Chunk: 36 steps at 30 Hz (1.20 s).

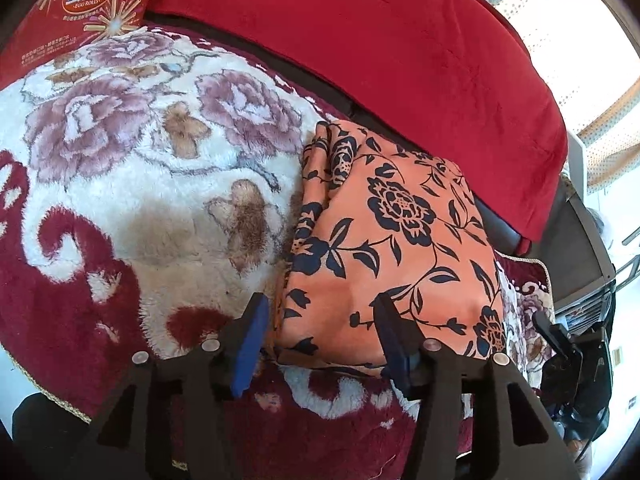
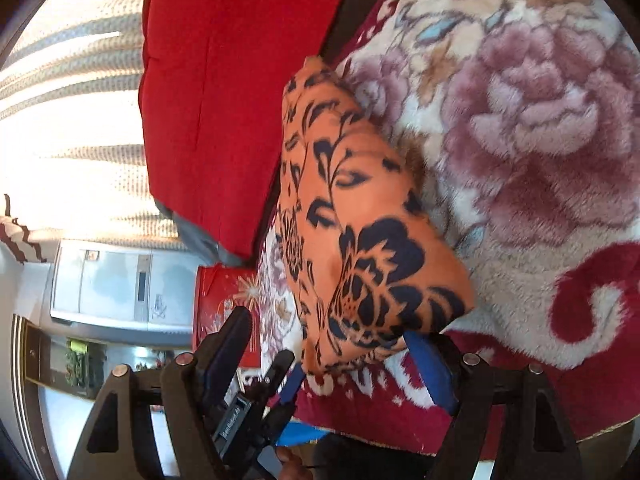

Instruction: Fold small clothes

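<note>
Left wrist view, nearest first: the left gripper (image 1: pixel 320 320) has its jaws spread wide and holds nothing. One blue-padded finger (image 1: pixel 250 344) stands over the plush blanket just left of the cloth's near edge, the other over the near part of the cloth; whether either touches cannot be told. The orange floral garment (image 1: pixel 392 248) lies already folded into a compact packet on the flowered plush blanket (image 1: pixel 120 184), its right side close to the blanket's edge and its far corner near the red cushion (image 1: pixel 380 40).

Thin, smooth-looking and limp, the cloth will likely be light, slippery against itself, and apt to slide open if lifted by a single layer. The best hold is probably across all layers at the near folded edge or a near corner, pinching the stack together; the deep pile beneath may let a finger dig under.

Right wrist view shows the right gripper (image 2: pixel 340 364) also spread, turned sideways to the scene. Its right finger (image 2: pixel 428 364) lies at the near corner of the garment (image 2: pixel 360 208), which overhangs it, while its left finger (image 2: pixel 228 344) stands well apart. No closed grip shows.

Beyond the blanket, a red egg-roll box (image 1: pixel 80 12) rests far left, and a patterned curtain (image 1: pixel 560 28) hangs behind the cushion.
</note>
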Available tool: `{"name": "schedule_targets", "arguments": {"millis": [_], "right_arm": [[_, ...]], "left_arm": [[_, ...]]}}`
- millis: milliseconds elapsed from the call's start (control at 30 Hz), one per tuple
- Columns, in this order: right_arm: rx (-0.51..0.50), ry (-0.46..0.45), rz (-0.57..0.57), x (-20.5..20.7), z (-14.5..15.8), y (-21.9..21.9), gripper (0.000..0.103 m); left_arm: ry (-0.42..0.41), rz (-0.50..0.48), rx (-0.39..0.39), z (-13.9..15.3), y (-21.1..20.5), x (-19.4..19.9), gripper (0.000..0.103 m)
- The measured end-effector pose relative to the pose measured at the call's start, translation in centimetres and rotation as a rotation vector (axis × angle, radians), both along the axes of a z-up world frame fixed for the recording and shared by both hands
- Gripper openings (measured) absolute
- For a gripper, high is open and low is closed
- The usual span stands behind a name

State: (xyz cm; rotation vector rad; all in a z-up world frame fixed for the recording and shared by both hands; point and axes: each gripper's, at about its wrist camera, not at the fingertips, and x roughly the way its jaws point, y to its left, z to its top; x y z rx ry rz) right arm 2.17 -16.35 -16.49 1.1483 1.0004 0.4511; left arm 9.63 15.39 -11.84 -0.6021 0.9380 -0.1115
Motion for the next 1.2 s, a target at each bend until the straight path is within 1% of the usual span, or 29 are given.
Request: {"name": "schedule_targets", "arguments": {"millis": [67,100,133,167,200,233,267,300,333,367,400,433,500,533,567,600,633,667,700,733,767,800,833,867,900,933,1000,1133,1200], "right_arm": [[0.011,0.016,-0.027,0.1,-0.2,-0.4,0.077],[0.007,0.021,-0.031,0.1,-0.1,-0.7,0.071],[-0.005,0.018,-0.032,0.2,-0.1,-0.9,0.062],[-0.019,0.012,-0.031,0.2,0.0,-1.0,0.056],[-0.034,0.007,-0.029,0.2,0.2,-1.0,0.039],[-0.059,0.004,-0.021,0.3,0.4,-0.9,0.028],[-0.080,-0.001,-0.021,0.3,0.6,-1.0,0.027],[-0.098,-0.008,-0.025,0.4,0.8,-1.0,0.023],[-0.115,-0.010,-0.025,0.5,1.0,-1.0,0.017],[-0.131,-0.015,-0.025,0.5,1.2,-1.0,0.016],[-0.161,-0.024,-0.027,0.4,1.6,-1.0,0.014],[-0.179,-0.031,-0.028,0.3,1.9,-0.9,0.013],[-0.234,-0.062,-0.026,-0.2,2.8,-0.8,0.013],[-0.262,-0.073,-0.026,-0.3,3.1,-0.7,0.013],[-0.282,-0.070,-0.023,-0.2,2.8,-0.8,0.013],[-0.295,-0.044,-0.007,0.1,1.9,-0.8,0.013],[-0.293,-0.005,0.016,0.5,0.4,-0.9,0.015],[-0.243,0.017,0.010,0.4,-0.8,-1.2,0.018],[-0.169,0.027,-0.002,0.1,-1.7,-1.8,0.022],[-0.116,0.029,-0.008,-0.3,-2.1,-2.3,0.028],[-0.097,0.016,-0.007,-0.7,-1.9,-2.8,0.031],[-0.099,-0.004,0.003,-1.1,-1.5,-3.1,0.040],[-0.100,-0.020,0.016,-1.3,-1.2,-3.4,0.059],[-0.102,-0.038,0.032,-1.6,-0.6,-3.7,0.067],[-0.115,-0.052,0.035,-2.0,-0.1,-4.0,0.075],[-0.151,-0.079,0.030,-2.6,0.8,-4.5,0.078],[-0.176,-0.115,0.031,-2.9,1.9,-5.1,0.078],[-0.230,-0.146,0.030,-2.9,3.2,-6.3,0.078],[-0.244,-0.144,0.025,-2.2,3.3,-6.8,0.078]], "left_arm": [[0.004,-0.004,-0.005,-0.3,-0.1,0.2,0.056],[0.011,-0.008,-0.006,-0.4,-0.3,0.4,0.056],[0.015,-0.013,-0.007,-0.5,-0.5,0.5,0.056],[0.015,-0.017,-0.009,-0.5,-0.6,0.6,0.056],[0.011,-0.020,-0.002,-0.3,-0.9,0.7,0.056],[0.004,-0.023,0.008,-0.2,-1.1,0.7,0.056],[-0.002,-0.026,0.014,-0.1,-1.2,0.7,0.055],[-0.005,-0.032,0.017,-0.2,-1.3,0.8,0.055],[0.000,-0.038,0.022,-0.3,-1.4,0.9,0.049],[0.005,-0.046,0.032,-0.4,-1.6,1.1,0.024],[0.021,-0.052,0.060,-0.4,-1.7,1.2,0.009],[0.021,-0.043,0.066,-0.2,-1.6,1.1,0.007],[-0.005,-0.029,0.044,0.4,-1.3,0.7,0.007],[-0.012,-0.019,0.060,0.6,-1.2,0.5,0.007],[0.007,-0.018,0.081,0.0,-1.3,0.6,0.007],[0.049,-0.022,0.091,-1.2,-1.4,0.9,0.008],[0.091,-0.025,0.093,-2.7,-1.4,1.2,0.009],[0.099,-0.018,0.089,-3.5,-1.2,1.2,0.011],[0.079,-0.008,0.083,-3.5,-1.1,0.9,0.011],[0.064,0.002,0.070,-3.0,-0.9,0.6,0.011],[0.059,0.003,0.057,-2.6,-0.9,0.4,0.013],[0.062,-0.003,0.053,-2.2,-0.9,0.3,0.023],[0.059,-0.009,0.053,-1.8,-0.8,0.2,0.038],[0.042,-0.017,0.041,-1.3,-0.6,-0.1,0.052],[0.028,-0.017,0.032,-0.9,-0.6,-0.2,0.057],[0.001,-0.012,0.026,-0.4,-0.3,-0.4,0.062],[-0.019,-0.003,0.041,0.1,0.1,-0.5,0.067],[0.011,0.006,0.041,-0.4,0.3,0.5,0.067],[0.010,0.001,0.045,-0.4,-0.6,1.3,0.067]]}}
